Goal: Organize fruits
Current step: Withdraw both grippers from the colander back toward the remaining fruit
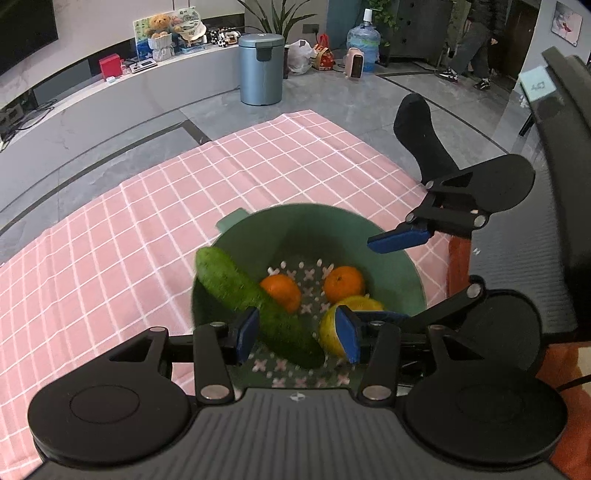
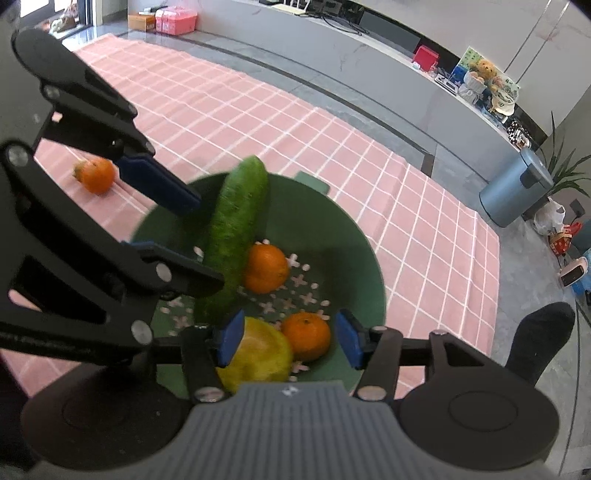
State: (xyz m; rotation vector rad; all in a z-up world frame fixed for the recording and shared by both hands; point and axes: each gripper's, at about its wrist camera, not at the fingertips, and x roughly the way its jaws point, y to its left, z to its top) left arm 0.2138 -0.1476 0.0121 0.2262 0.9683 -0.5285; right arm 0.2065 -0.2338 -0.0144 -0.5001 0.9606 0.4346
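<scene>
Cucumber [image 1: 255, 306] leans in the green bowl [image 1: 391, 236], its far end over the rim, beside two oranges and a lemon [image 1: 332, 332]. Both the left gripper [image 1: 299, 334] and right gripper [image 2: 290, 341] hang spread, holding nothing. A nudge could tip the cucumber out; another orange [image 2: 96, 175] waits far left on the cloth.

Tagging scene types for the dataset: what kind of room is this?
Probably a home living room. A low TV console holds a teddy bear and keepsakes, a pedal bin and water jug stand on the tiled floor, and the pink checked cloth lies on the floor.
</scene>
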